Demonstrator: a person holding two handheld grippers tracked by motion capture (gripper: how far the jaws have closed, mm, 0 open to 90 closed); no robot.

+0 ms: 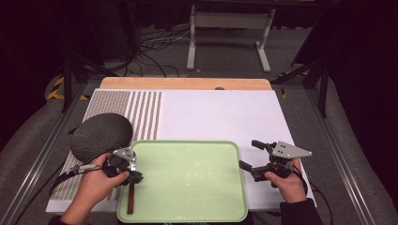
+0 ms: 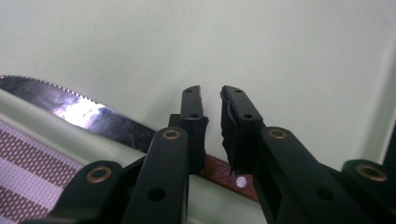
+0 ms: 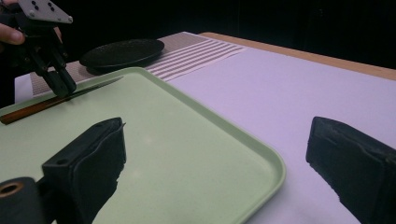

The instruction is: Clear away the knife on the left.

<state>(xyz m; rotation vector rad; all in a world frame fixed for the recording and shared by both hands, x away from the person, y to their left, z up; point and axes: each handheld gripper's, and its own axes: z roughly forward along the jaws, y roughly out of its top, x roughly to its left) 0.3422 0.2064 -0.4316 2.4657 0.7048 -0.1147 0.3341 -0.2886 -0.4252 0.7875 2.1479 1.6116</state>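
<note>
Left tongs (image 1: 133, 174) lowered over the left edge of the pale green plastic tray (image 1: 187, 197), jaws a narrow gap apart astride the brown wooden handle of a serrated steel knife (image 2: 79, 112); whether they touch it cannot be told. Knife lying along the tray's left rim, blade pointing away toward the far side. Right tongs (image 1: 250, 157) spread wide, empty, hovering by the tray's right edge above the white desk (image 1: 220, 117) cover. Round dark textured plate (image 1: 101, 136) resting on the striped brown-and-white mat (image 1: 141, 112), just beyond the left hand (image 1: 96, 185).
</note>
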